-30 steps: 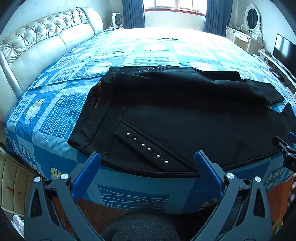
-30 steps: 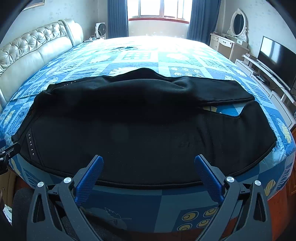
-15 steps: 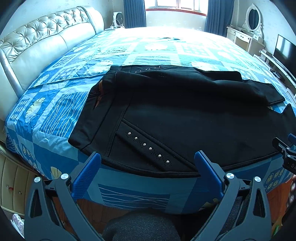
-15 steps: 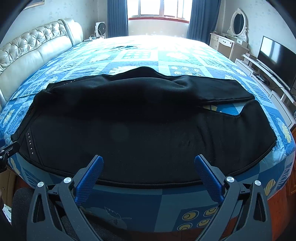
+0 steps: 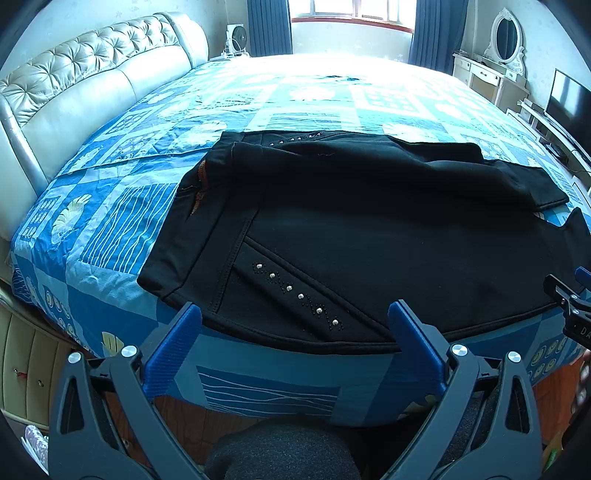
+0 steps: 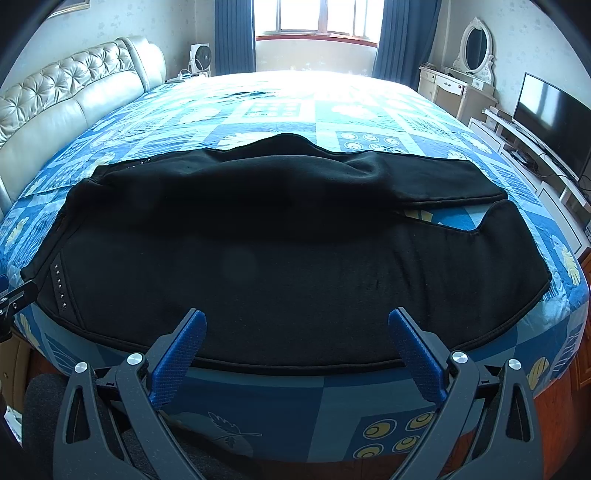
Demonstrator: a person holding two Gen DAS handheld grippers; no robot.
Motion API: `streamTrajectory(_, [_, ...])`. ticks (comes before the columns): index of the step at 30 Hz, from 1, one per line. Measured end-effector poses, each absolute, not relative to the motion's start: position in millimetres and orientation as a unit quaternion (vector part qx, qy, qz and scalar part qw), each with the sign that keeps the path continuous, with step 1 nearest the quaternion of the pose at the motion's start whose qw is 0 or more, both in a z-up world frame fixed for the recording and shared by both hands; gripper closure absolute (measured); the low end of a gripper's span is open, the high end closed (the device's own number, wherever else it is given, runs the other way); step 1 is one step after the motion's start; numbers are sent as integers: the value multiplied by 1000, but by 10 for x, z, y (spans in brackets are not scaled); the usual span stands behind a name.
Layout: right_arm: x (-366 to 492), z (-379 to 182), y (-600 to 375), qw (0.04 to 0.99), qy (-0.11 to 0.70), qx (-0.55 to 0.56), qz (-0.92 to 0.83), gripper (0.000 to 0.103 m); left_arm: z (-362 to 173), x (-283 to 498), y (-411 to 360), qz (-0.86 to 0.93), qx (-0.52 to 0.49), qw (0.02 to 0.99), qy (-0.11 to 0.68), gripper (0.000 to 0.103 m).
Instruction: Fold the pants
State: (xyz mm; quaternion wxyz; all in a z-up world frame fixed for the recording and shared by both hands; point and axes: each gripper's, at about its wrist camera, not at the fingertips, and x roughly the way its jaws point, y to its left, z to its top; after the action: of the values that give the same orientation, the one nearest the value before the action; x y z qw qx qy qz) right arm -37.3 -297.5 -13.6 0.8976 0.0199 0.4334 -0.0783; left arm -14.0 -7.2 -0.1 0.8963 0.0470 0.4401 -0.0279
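1. No bins or baskets anywhere, so nothing is sitting inside anything. What carries the pants is the bed [image 5: 110,236], with a blue patchwork quilt [image 6: 332,122] over it.

2. The black pants [image 5: 369,240] lie flat along the near edge of the bed, long axis running left to right across both views. The waist end is on the left and the leg ends are out to the right. They look folded roughly lengthwise, with one leg lying over the other, and at the right end the two hems split apart with a bit of quilt showing in the gap. There's a diagonal row of silver studs [image 5: 295,291] near the waist at the front, and a second row further back.

3. The left gripper [image 5: 295,325] has its blue fingers [image 5: 173,350] spread wide, gripping nothing. They hang at the bed's near edge around the studded waist part, tips just at the pants' hem line; I can't tell if they actually touch the cloth.

4. The right gripper [image 6: 295,332] is the same deal: fingers [image 6: 415,354] wide apart, empty, sitting at the near edge by the middle of the legs.

5. Background stuff: a padded cream headboard [image 5: 92,85] on the left, a TV [image 6: 554,110] on the right, a window [image 6: 317,18] with blue curtains at the back.
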Motion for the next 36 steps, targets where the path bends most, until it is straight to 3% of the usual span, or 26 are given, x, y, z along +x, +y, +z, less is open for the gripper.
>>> streamTrajectory(36, [-367,-109,-2947,898,432,19,-79,5,-6,-149,-77,-28,46,896,441,2])
